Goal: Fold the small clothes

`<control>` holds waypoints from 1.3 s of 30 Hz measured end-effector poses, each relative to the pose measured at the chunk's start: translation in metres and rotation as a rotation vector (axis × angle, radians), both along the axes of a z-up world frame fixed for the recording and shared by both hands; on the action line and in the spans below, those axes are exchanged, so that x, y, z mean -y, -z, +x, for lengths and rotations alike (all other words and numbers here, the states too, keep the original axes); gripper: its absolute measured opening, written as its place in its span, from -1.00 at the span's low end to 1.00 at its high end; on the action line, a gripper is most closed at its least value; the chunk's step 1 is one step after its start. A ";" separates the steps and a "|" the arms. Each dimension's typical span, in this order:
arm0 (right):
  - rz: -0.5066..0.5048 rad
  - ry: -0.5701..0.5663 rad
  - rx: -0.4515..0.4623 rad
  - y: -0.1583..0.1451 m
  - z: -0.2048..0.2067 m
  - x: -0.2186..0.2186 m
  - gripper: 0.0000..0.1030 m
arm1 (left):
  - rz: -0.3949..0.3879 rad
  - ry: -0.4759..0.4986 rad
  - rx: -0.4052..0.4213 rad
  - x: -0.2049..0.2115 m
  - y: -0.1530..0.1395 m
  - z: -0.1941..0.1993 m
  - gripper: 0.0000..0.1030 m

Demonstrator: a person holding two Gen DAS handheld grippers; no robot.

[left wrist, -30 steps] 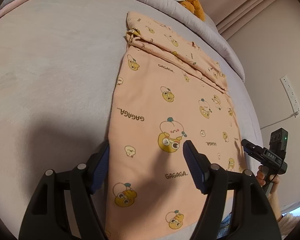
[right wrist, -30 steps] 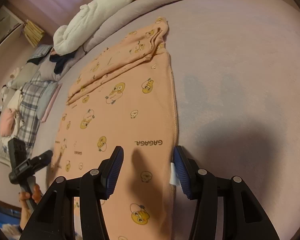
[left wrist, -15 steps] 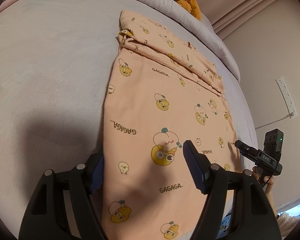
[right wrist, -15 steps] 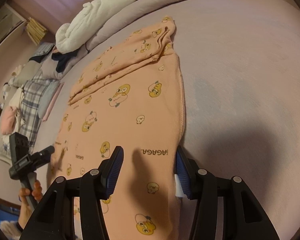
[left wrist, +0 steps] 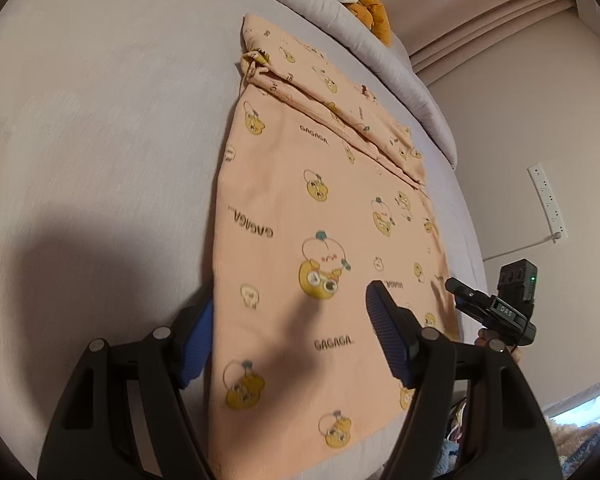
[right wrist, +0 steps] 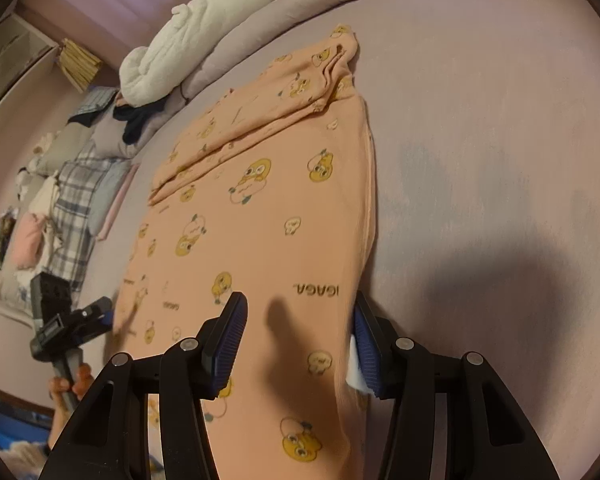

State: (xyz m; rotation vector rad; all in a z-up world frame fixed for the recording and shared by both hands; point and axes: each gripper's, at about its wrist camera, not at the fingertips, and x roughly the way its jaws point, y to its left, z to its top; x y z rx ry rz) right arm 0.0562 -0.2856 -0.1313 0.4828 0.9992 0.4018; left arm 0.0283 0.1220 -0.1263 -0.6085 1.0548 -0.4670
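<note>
We have a peach-coloured garment (left wrist: 324,208), printed with cartoon ducks and the word GAGAGA, lying flat on the lilac bed (left wrist: 100,120). It runs lengthwise away from both cameras. At its far end a band of the same cloth (left wrist: 332,92) already lies doubled over the body, bunched at one corner, so we judge that at least one fold is done, probably the sleeves or the top part turned in. The rest is a long, smooth rectangle, not yet shortened.

Our left gripper (left wrist: 288,340) hovers over the near end with its jaws wide. One blue pad sits off the cloth's left edge, the other above the print, and nothing is pinched between them. Our right gripper (right wrist: 300,340) stands narrower over the opposite near edge. Its right pad (right wrist: 366,344) is at the hem, where a small white tag (right wrist: 354,368) shows, but we cannot tell whether it touches the cloth. Its left pad is over the cloth, and the jaws are not closed on anything.

By our reckoning the task is roughly midway. What is left is to take the two near corners, carry them toward the far end to halve the length, and perhaps fold once more to make a compact packet. Other laundry (right wrist: 72,200) lies at the bed's side.
</note>
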 end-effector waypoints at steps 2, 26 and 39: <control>0.016 -0.003 -0.005 0.000 -0.002 0.001 0.00 | -0.017 -0.006 -0.004 -0.002 0.000 -0.004 0.38; 0.166 -0.107 -0.078 0.010 -0.039 0.001 0.00 | -0.008 0.067 0.002 0.027 0.000 -0.048 0.37; 0.151 -0.112 -0.069 0.010 -0.036 -0.009 0.00 | 0.032 0.068 0.002 0.041 0.003 -0.036 0.34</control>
